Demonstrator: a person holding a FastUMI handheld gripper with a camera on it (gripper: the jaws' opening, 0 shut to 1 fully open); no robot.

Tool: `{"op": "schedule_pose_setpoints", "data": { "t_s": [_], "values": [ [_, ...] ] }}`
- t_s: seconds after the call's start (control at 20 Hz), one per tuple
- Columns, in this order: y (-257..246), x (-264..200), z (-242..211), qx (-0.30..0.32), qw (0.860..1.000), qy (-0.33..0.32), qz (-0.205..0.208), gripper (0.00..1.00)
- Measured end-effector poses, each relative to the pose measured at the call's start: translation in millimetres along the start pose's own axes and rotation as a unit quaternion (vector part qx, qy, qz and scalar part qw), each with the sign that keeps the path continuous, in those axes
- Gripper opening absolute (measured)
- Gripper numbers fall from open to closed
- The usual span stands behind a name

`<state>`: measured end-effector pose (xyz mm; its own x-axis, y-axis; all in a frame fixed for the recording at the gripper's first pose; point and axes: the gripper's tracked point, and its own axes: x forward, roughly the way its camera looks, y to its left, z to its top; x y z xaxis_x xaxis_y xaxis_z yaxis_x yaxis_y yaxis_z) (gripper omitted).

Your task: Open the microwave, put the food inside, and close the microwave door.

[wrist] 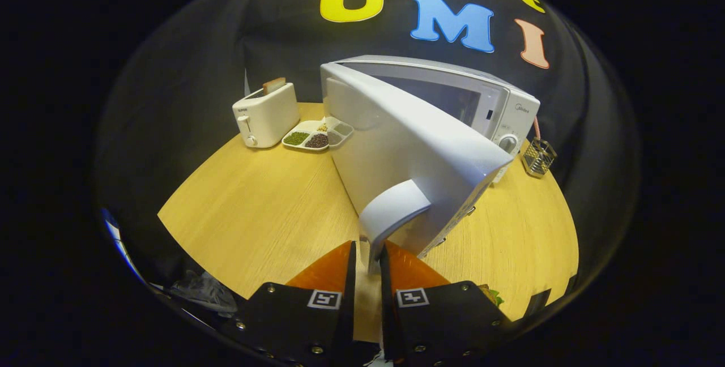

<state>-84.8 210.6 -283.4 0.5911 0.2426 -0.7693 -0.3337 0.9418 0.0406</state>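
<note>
A white microwave (487, 101) stands at the back of the wooden table (255, 208). Its door (396, 146) is swung open toward me, hinged on the left. The door's curved handle (393, 211) reaches down between my two orange fingers (331, 268). My gripper (368, 254) is shut on the handle's lower end, one finger on each side. A bit of food with green leaves (494, 297) peeks out on the table just right of the right finger, mostly hidden by it.
A white toaster (265, 115) with a slice of bread in it stands at the back left. Beside it lies a divided tray (317, 136) of beans and grains. A small wire holder (538, 157) stands right of the microwave.
</note>
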Motion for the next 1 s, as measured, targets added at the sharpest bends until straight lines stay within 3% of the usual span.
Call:
{"op": "schedule_pose_setpoints", "data": {
  "t_s": [1.0],
  "values": [
    [119.8, -6.2, -22.8, -0.057, 0.997, 0.008, 0.049, 0.21]
  ]
}}
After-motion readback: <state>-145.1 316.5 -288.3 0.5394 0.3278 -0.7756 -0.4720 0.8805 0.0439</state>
